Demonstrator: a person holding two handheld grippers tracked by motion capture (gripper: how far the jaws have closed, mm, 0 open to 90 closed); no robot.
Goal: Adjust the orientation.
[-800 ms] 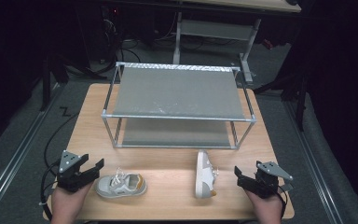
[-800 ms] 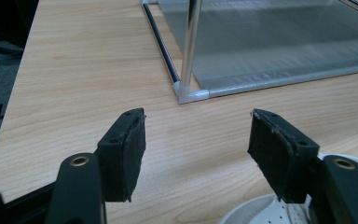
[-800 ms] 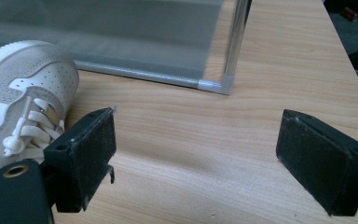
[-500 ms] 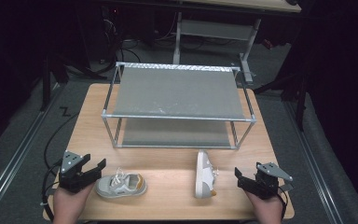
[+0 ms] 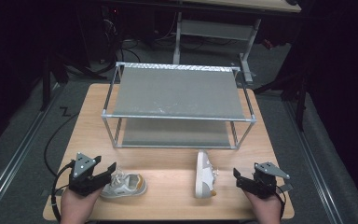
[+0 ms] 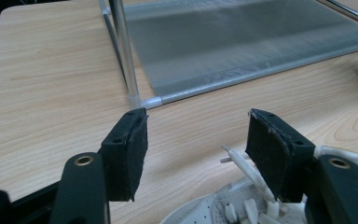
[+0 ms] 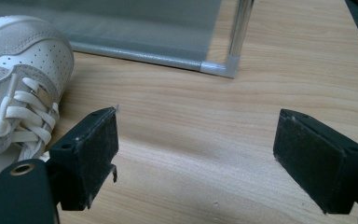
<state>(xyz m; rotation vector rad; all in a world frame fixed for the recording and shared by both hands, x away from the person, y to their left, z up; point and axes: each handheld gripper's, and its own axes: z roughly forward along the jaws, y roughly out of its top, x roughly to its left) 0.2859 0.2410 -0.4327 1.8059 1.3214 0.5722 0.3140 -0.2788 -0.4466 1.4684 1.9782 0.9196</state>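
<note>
Two white and grey sneakers lie on the wooden table (image 5: 168,205) in front of a two-tier metal rack (image 5: 177,93). The left sneaker (image 5: 125,185) lies crosswise with its tan heel to the right. My left gripper (image 5: 108,173) is open right at its laced end, and the laces (image 6: 242,205) show just below the jaws. The right sneaker (image 5: 205,173) points toward the rack and seems tipped on its side. My right gripper (image 5: 237,179) is open a short way to its right, with the sneaker (image 7: 23,70) left of the jaws and bare wood between them.
The rack's grey lower shelf (image 6: 242,42) rests near the table top, with a corner post (image 6: 123,51) close ahead of the left gripper. Another post (image 7: 240,28) stands ahead of the right gripper. A black cable (image 5: 51,140) runs off the table's left edge.
My left gripper has edged slightly right toward the left sneaker. The right gripper and both sneakers have stayed put.
</note>
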